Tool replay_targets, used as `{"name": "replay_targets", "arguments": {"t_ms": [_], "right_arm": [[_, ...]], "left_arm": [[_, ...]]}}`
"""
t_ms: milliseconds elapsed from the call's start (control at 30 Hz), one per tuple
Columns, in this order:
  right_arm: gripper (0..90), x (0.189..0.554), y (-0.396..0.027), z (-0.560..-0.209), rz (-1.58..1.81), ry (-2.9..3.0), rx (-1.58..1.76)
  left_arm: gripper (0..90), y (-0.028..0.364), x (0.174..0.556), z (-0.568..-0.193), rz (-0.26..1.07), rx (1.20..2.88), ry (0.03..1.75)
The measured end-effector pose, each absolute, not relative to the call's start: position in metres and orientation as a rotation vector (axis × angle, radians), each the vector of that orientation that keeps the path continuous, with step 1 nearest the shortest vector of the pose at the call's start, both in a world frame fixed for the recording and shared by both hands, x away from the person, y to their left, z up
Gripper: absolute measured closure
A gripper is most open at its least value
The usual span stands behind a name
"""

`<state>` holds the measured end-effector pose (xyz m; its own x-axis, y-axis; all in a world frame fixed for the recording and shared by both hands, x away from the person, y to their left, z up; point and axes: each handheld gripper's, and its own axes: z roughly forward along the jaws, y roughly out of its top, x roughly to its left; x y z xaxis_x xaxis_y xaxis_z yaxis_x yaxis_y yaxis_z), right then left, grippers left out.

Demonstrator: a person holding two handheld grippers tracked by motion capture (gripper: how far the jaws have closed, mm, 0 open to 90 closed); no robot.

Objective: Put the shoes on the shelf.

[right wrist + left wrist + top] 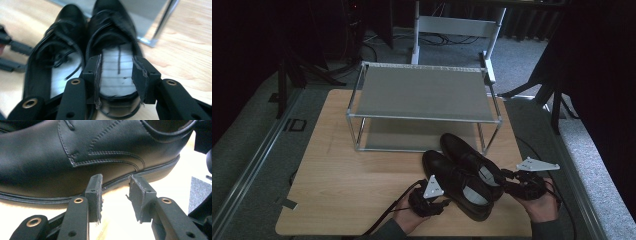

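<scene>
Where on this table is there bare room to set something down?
The left half of the table is bare wood, from the rack to the near edge. The rack's top shelf is free too. The near right is crowded: two shoes and both hands.

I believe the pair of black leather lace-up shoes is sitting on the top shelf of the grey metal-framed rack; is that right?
Not quite: the pair of black leather lace-up shoes is sitting on the wooden table, in front of the grey metal-framed rack, whose top shelf is bare. The high view shows this.
</scene>
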<state>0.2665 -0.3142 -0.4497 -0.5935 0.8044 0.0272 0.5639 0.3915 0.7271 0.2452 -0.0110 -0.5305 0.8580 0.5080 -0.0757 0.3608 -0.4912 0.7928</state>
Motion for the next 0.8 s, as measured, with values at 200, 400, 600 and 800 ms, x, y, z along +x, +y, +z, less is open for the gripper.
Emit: {"name": "replay_targets", "arguments": {"t_ms": [200,400,600,800], "right_arm": [[53.2,0.260,-0.300,-0.454,0.986,2.394,1.127],[50.0,0.264,-0.291,-0.463,0.895,2.490,1.072],[48.6,0.269,-0.285,-0.469,0.808,2.540,1.057],[49.7,0.273,-0.283,-0.470,0.757,2.571,1.049]], "left_arm": [[62.6,-0.011,0.244,-0.533,0.201,2.144,0.625],[62.6,-0.011,0.244,-0.534,0.197,2.143,0.626],[62.7,-0.015,0.243,-0.535,0.189,2.147,0.613],[62.7,-0.019,0.244,-0.535,0.184,2.148,0.609]]}}
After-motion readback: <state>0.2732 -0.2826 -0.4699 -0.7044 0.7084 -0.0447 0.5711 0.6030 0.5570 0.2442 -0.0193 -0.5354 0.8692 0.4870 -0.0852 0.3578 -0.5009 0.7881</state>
